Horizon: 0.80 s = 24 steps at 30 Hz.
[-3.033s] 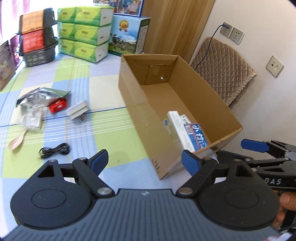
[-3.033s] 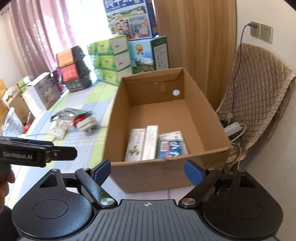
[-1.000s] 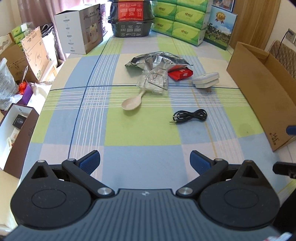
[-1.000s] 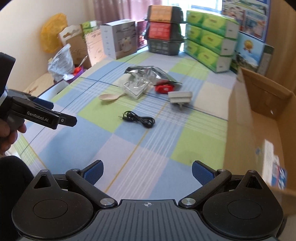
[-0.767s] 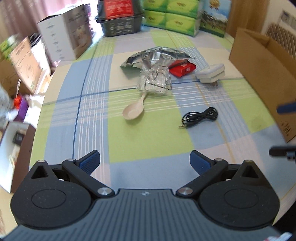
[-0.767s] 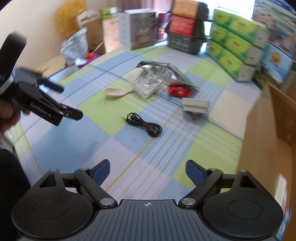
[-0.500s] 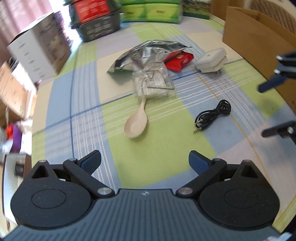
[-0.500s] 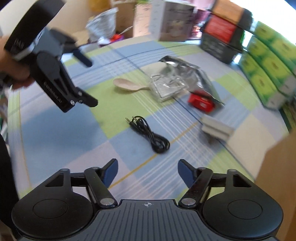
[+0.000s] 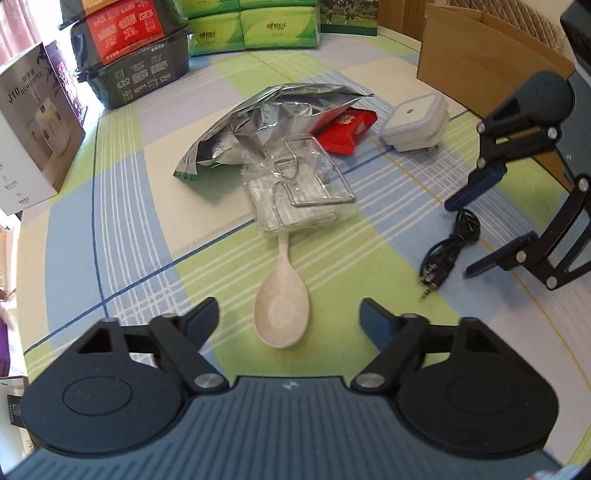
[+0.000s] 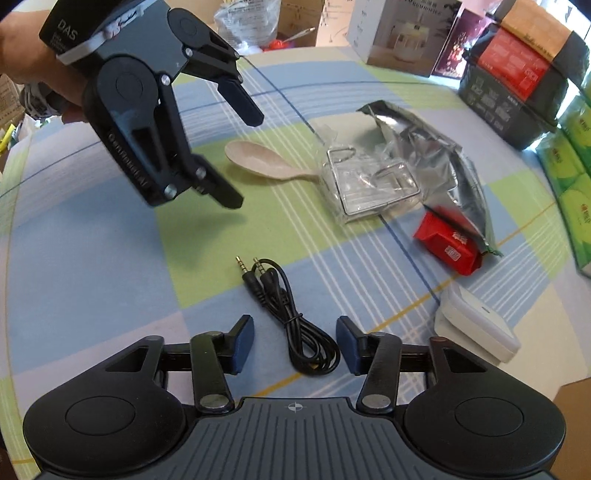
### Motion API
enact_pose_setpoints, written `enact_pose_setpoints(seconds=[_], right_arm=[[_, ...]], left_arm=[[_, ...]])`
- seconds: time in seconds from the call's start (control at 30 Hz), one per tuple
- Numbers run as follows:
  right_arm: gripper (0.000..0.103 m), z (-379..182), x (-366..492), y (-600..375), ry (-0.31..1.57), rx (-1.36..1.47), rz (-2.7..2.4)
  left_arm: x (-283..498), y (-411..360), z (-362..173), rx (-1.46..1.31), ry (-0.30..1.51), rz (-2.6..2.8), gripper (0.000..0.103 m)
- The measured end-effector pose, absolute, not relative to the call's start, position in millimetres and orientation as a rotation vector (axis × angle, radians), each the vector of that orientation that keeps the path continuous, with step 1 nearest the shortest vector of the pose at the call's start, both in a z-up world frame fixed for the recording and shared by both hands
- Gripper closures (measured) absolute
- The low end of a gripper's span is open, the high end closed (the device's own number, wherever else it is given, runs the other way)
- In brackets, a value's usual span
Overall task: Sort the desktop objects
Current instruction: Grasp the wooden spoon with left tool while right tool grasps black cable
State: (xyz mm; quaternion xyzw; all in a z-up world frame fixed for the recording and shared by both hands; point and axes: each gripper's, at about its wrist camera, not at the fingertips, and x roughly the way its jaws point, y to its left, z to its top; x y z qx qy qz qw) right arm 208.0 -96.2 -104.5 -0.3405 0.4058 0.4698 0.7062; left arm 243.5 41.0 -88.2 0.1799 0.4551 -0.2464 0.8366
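Observation:
A beige spoon (image 9: pixel 282 310) lies bowl-first between the open fingers of my left gripper (image 9: pixel 288 317), which hovers just over it; the same spoon (image 10: pixel 266 162) shows in the right wrist view beyond that left gripper (image 10: pixel 245 158). My right gripper (image 10: pixel 294 349) stands open astride a coiled black audio cable (image 10: pixel 295 321), also seen as the cable (image 9: pixel 448 251) under the right gripper (image 9: pixel 476 236). A clear bag with a wire rack (image 9: pixel 303 192), a silver foil pouch (image 9: pixel 273 122), a red packet (image 9: pixel 345 129) and a white adapter (image 9: pixel 415 125) lie beyond.
The open cardboard box (image 9: pixel 480 59) stands at the right of the checked tablecloth (image 9: pixel 147 229). Green tissue packs (image 9: pixel 258 22), stacked dark food trays (image 9: pixel 133 51) and a white appliance carton (image 9: pixel 33 129) line the far side. A hand (image 10: pixel 22 59) holds the left gripper.
Both grippers swung away from the box and came down low over the table. The left one closed in on the spoon, the right one on the cable, its fingers narrowing somewhat.

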Motion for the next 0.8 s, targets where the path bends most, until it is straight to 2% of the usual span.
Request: enact_pose_setpoints(seconds=[0.17, 0.33, 0.8], right_arm=[[0.068, -105.3, 215.7, -94.6, 0.921, -0.697, 1.038], [0.088, -104.3, 212.8, -93.7, 0.944, -0.654, 1.027], [0.090, -95.2, 171.9, -139.1, 1.122, -0.231, 0.733]], left_arm=[[247.3, 45.6, -93.9, 0.356, 0.968, -0.550, 0.045], [248.2, 43.6, -92.7, 0.317, 0.965, -0.553, 0.073], [186.2, 20.3, -82.6, 0.204, 1.077, -0.463, 0.075]])
